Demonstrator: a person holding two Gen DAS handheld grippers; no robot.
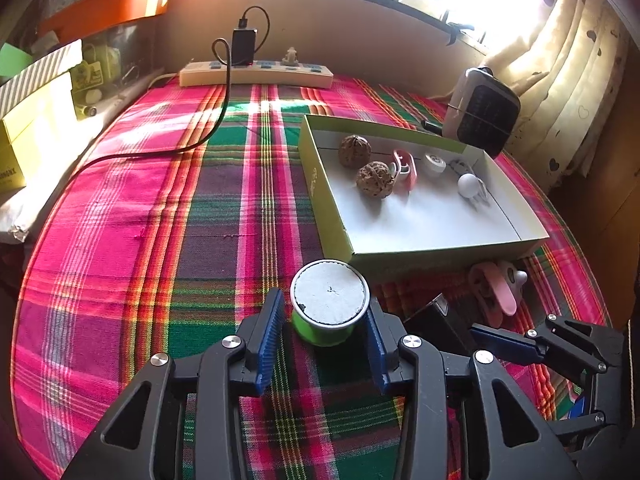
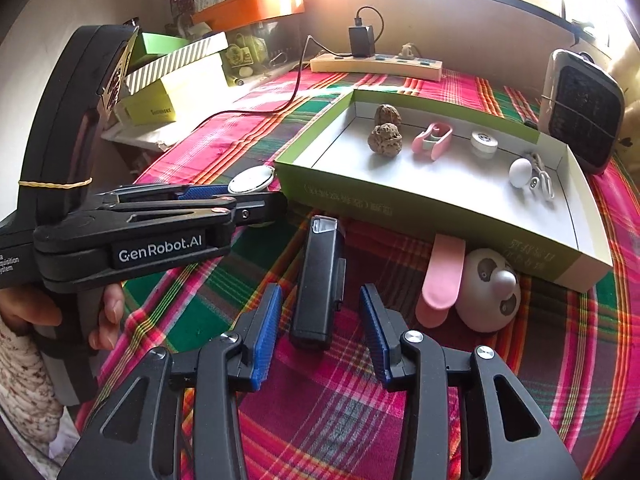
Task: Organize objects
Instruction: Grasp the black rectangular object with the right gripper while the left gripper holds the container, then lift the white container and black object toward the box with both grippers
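Left tool (image 1: pixel 326 334) brackets the green can (image 1: pixel 329 307); pads apart

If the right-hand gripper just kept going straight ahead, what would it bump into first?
Probably the black device lying on the tablecloth: it already sits partly between the right gripper's open jaws, pointing the same way. Beyond it stands the box's green wall. How high the jaws ride above the device is unclear.
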